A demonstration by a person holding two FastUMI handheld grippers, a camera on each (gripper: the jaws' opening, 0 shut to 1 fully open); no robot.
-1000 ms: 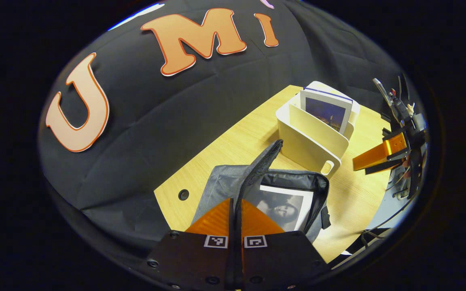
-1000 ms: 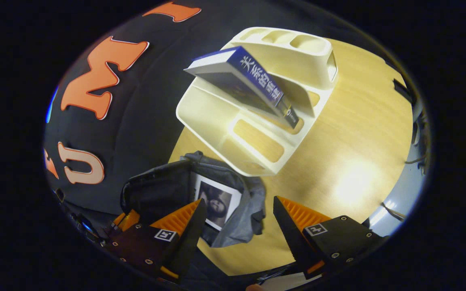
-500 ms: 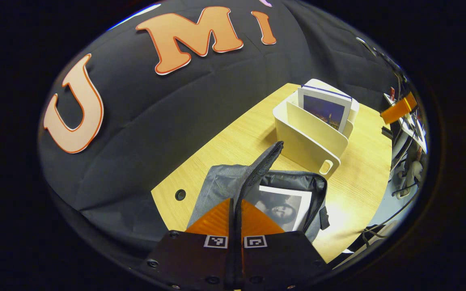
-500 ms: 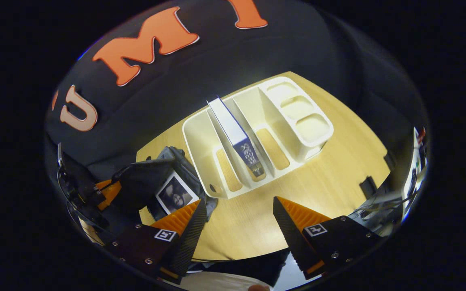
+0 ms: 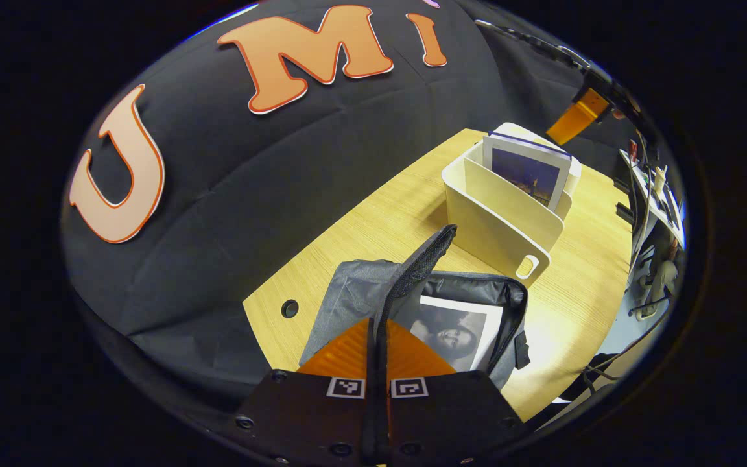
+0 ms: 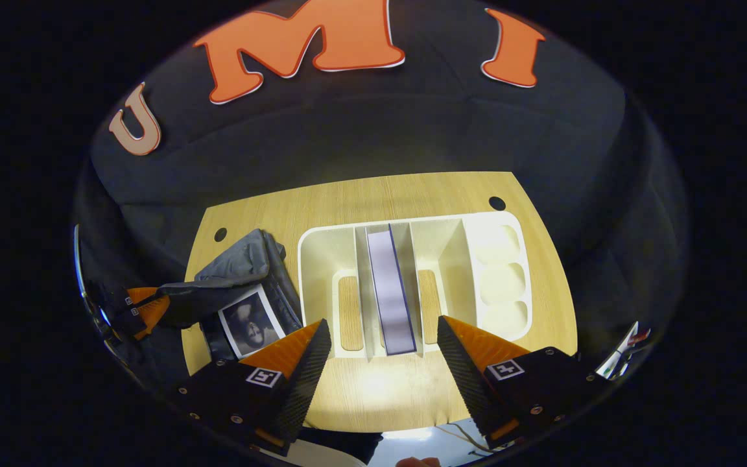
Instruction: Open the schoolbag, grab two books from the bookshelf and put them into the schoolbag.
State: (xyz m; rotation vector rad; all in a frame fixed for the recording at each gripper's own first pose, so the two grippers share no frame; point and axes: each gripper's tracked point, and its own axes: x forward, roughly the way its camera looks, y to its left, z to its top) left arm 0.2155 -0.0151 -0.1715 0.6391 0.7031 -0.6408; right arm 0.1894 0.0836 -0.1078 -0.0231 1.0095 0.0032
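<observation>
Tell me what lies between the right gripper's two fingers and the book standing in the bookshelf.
In the right gripper view, the open right gripper hovers above the book in the bookshelf; nothing lies between them, just open air.

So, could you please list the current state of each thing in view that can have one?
schoolbag: open, flap held up
left gripper: shut on the flap
right gripper: jaws open, empty, above the bookshelf
first book: lying in the schoolbag
second book: upright in a middle slot of the bookshelf
</observation>
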